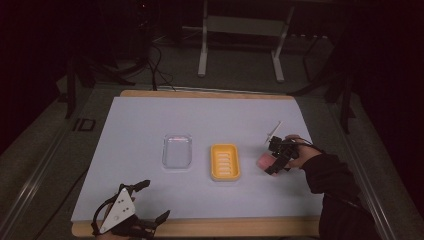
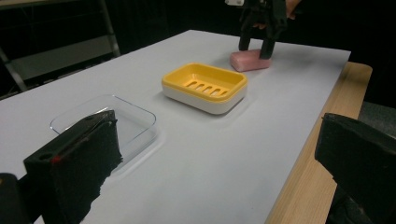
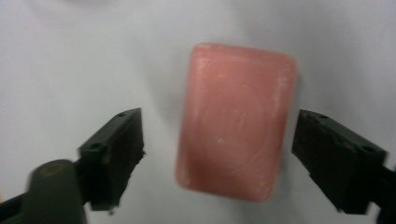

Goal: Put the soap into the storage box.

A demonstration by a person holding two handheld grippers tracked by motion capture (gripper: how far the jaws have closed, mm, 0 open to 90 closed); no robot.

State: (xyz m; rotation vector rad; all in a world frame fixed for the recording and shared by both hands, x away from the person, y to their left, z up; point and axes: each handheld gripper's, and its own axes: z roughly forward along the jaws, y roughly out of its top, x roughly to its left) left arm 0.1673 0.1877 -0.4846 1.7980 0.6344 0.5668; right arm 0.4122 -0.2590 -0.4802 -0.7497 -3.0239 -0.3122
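A big white sheet (image 1: pixel 150 130) on a wooden table (image 1: pixel 210 227) in a dark room.
Your clear lid (image 1: pixel 177 150) and yellow soap dish (image 1: pixel 225 161) sit mid-sheet; pink soap (image 3: pixel 236 121) lies near the right edge between your wide-open right gripper (image 3: pixel 219 158); your left gripper (image 1: pixel 150 201) waits open at the near edge.

The high view is dim, with a dark vignette closing in around the pale worktop (image 1: pixel 150 125), which is the only evenly lit area; the room beyond it sinks to near black. Light seems to fall from above, since the yellow soap dish (image 2: pixel 204 87) casts only a soft, narrow shadow on its near side in the left gripper view. That view is brighter and fairly sharp around the dish, while the tool's near jaws are soft. In the right gripper view the pink soap (image 3: pixel 236 121) is blurred and slightly washed out, with a faint shadow under it.
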